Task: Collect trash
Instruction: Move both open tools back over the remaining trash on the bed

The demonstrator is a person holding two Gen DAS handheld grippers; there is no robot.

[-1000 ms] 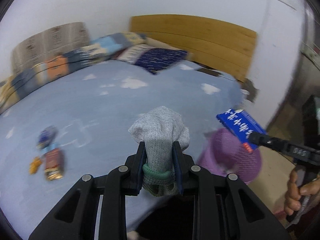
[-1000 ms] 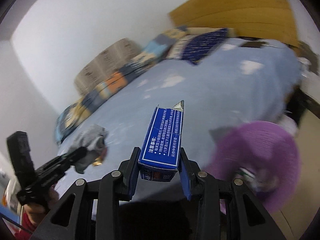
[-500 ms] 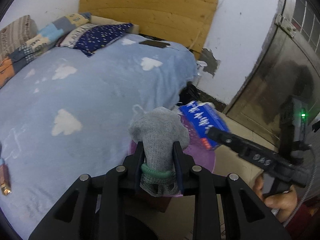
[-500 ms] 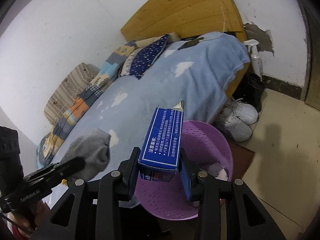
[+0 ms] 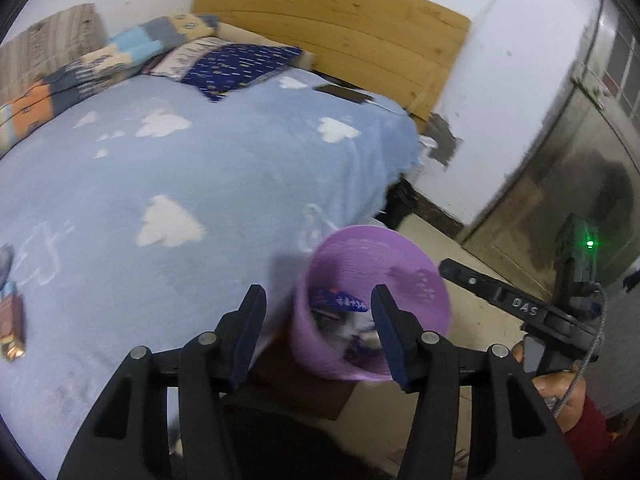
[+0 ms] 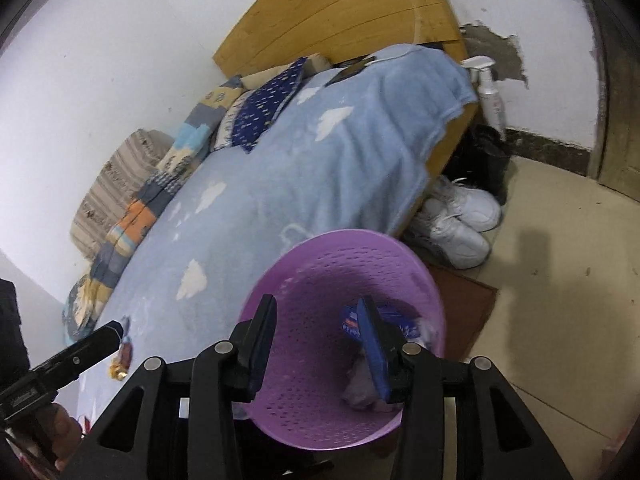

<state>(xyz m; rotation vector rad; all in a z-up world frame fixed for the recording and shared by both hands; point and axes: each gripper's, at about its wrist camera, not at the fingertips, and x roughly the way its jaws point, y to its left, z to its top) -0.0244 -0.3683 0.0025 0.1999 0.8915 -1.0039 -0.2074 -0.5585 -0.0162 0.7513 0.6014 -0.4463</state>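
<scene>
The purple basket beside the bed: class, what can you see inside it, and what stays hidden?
Inside the purple basket lies a blue box on top of greyish crumpled items. The right tool, with nothing between its opening jaws, covers part of the contents, and the basket's bottom cannot be seen.

Bed (image 5: 224, 184): blue cloud-print blanket. Wooden headboard (image 5: 340, 36) against white wall. Navy pillow (image 5: 236, 66) near headboard. White sneakers (image 6: 460, 220) on floor beside bed; spray bottle (image 6: 490, 92) behind.
</scene>
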